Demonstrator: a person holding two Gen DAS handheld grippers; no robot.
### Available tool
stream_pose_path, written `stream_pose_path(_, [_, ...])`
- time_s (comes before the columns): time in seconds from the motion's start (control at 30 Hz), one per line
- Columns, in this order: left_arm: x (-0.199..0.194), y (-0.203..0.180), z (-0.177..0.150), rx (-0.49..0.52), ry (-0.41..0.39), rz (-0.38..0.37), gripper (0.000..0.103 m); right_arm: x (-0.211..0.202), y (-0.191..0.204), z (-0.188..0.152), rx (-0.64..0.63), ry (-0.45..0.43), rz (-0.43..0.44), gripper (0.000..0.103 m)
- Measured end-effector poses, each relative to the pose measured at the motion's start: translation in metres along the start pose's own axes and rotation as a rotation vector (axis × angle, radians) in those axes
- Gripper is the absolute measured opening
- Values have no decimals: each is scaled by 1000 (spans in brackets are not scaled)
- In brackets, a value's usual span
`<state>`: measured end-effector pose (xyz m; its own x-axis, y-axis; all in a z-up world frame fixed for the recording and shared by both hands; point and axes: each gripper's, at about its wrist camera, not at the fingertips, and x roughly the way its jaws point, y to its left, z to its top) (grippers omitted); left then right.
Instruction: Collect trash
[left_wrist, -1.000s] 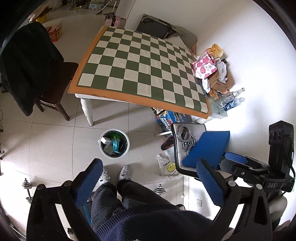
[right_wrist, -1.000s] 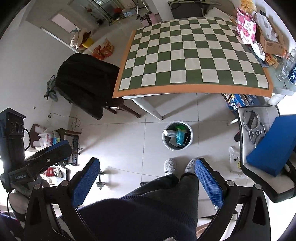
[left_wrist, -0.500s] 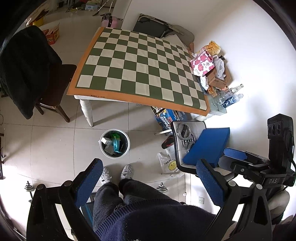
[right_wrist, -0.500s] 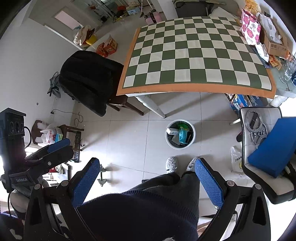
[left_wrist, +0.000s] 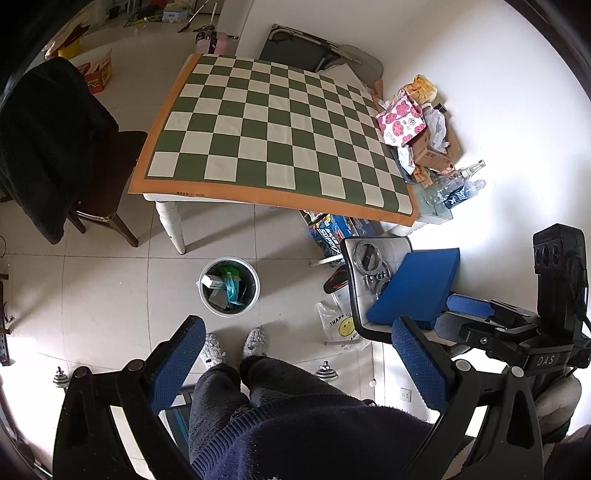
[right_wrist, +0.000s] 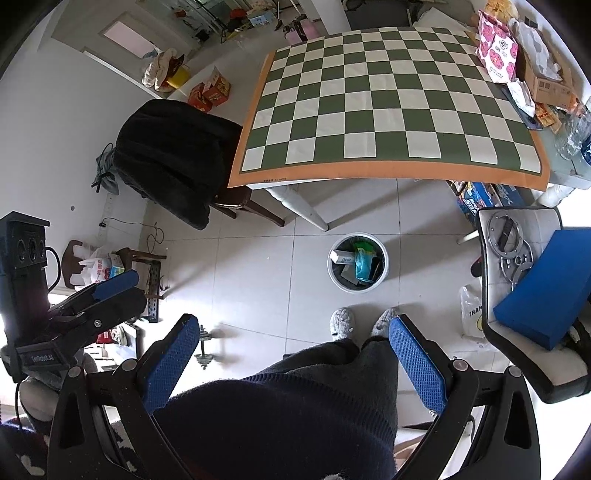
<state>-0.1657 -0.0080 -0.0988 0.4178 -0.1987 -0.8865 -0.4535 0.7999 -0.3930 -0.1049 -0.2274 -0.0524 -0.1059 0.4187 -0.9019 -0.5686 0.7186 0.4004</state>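
Right wrist: bin (right_wrist: 357, 263) between table (right_wrist: 391, 110) and slippers (right_wrist: 341, 321).

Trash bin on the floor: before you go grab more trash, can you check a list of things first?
1. Left tool open and holding nothing: ok.
2. Right tool open and holding nothing: ok.
3. Trash bin upright on the floor in front of the person's feet, with room left inside: ok.
4. Trash left to collect: not ok. A pile with a pink flowered bag sits at the table's far edge, and a plastic bag lies on the floor beside the chair.
5. Tools near that trash: not ok, both are held high, far from it.
6. Whether the bottles are trash: cannot tell.
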Motion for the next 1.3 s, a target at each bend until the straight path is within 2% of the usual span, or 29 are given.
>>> stream_pose_path(1.3, [3,-5,6,9,4,-15,103,0,-6,5,23,-1,-3,103])
